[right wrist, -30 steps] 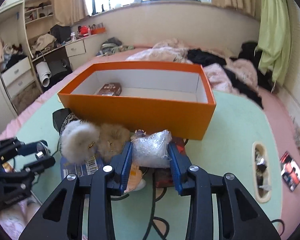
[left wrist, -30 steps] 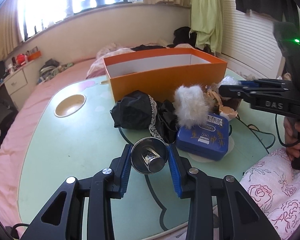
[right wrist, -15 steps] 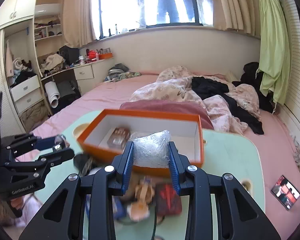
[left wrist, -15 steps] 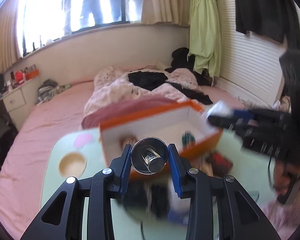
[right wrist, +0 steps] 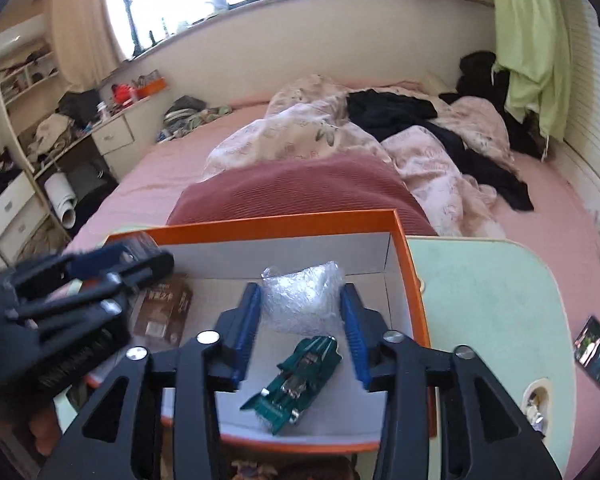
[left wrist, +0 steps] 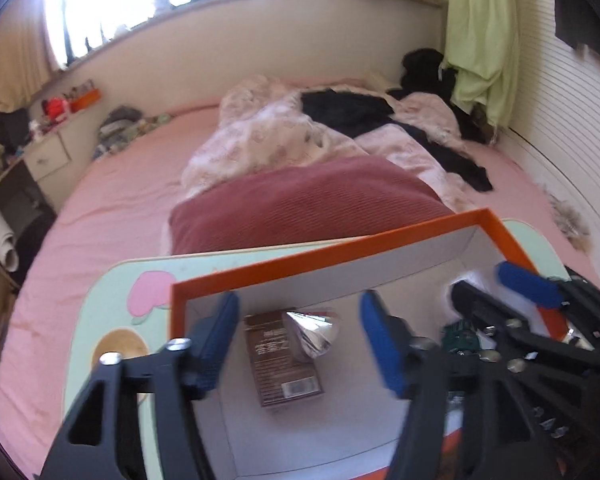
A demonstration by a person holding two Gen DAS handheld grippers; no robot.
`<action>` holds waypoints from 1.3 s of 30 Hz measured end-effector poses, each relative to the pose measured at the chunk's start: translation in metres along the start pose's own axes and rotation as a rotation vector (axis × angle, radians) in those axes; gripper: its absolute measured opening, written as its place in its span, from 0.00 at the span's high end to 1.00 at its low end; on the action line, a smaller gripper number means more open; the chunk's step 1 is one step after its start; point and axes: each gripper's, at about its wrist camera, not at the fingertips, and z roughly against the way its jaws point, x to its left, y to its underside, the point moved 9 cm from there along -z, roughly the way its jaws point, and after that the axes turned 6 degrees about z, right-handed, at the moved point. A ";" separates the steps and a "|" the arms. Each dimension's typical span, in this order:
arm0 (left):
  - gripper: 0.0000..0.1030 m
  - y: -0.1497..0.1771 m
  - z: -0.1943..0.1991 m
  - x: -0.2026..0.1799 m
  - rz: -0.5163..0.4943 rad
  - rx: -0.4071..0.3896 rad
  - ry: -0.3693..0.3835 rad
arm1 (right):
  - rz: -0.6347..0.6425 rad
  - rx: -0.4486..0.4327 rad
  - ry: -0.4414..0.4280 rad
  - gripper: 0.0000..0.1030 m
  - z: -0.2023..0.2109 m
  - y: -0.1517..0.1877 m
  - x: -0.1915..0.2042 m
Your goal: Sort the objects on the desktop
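Left wrist view: the left gripper, jaws opening, hangs over the orange cardboard box; one shiny metal cone-shaped cup sits free between the pads, partly across one brown flat packet on the box floor.

Right wrist view: the right gripper, jaws opening, frames one crumpled clear plastic wrap toward the box's far wall, apparently loose; one green toy car lies diagonally, nearer the box's front wall.

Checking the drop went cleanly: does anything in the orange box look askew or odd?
Only the shiny metal cone inside the orange cardboard box: it lies tipped, partly on the brown packet, not flat on the floor.
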 end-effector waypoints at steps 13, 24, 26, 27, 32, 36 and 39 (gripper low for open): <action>0.06 0.084 0.097 0.012 -0.097 -0.070 0.142 | 0.109 -0.145 -0.027 0.20 0.110 0.055 0.008; 0.05 0.178 0.078 0.039 -0.102 0.094 0.100 | 0.187 0.075 0.029 0.20 0.094 0.160 0.008; 0.00 0.178 0.074 0.039 -0.079 0.100 0.138 | 0.205 0.084 0.046 0.20 0.091 0.163 0.009; 0.00 0.178 0.073 0.040 -0.076 0.098 0.136 | 0.208 0.075 0.045 0.20 0.091 0.163 0.010; 0.00 0.178 0.075 0.042 -0.064 0.090 0.122 | 0.201 0.065 0.052 0.08 0.089 0.166 0.001; 0.00 0.177 0.075 0.043 -0.063 0.089 0.123 | 0.209 0.070 0.044 0.00 0.085 0.167 0.001; 0.00 0.177 0.075 0.044 -0.063 0.089 0.123 | 0.212 0.068 0.042 0.00 0.086 0.167 0.001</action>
